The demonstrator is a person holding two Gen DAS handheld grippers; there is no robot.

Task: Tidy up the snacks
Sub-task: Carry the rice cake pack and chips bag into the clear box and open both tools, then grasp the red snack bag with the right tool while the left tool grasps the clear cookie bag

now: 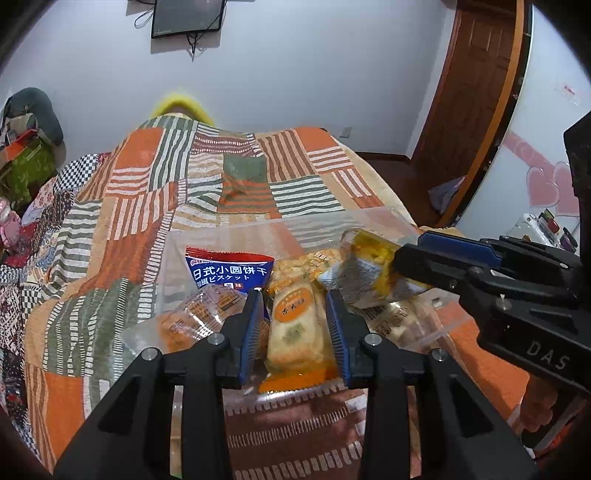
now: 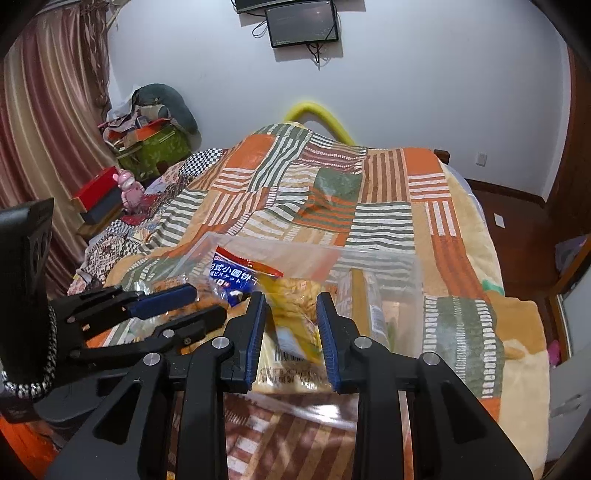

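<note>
A clear plastic box (image 1: pixel 258 229) on the patchwork bed holds several snack packs, among them a blue biscuit bag (image 1: pixel 229 271). My left gripper (image 1: pixel 295 325) is shut on an orange-edged rice cracker pack (image 1: pixel 295 332) over the box. My right gripper (image 2: pixel 291 325) is shut on a yellow snack pack (image 2: pixel 295 321) over the same box (image 2: pixel 369 258). In the left wrist view the right gripper (image 1: pixel 410 266) comes in from the right, holding that yellow pack (image 1: pixel 369 273). In the right wrist view the left gripper (image 2: pixel 177 306) shows at the left.
The patchwork quilt (image 1: pixel 184 192) covers the whole bed. Boxes and a pink toy (image 2: pixel 129 188) lie at the bed's left side by a curtain. A wooden door (image 1: pixel 476 81) and the floor are at the right. A screen (image 2: pixel 303 22) hangs on the far wall.
</note>
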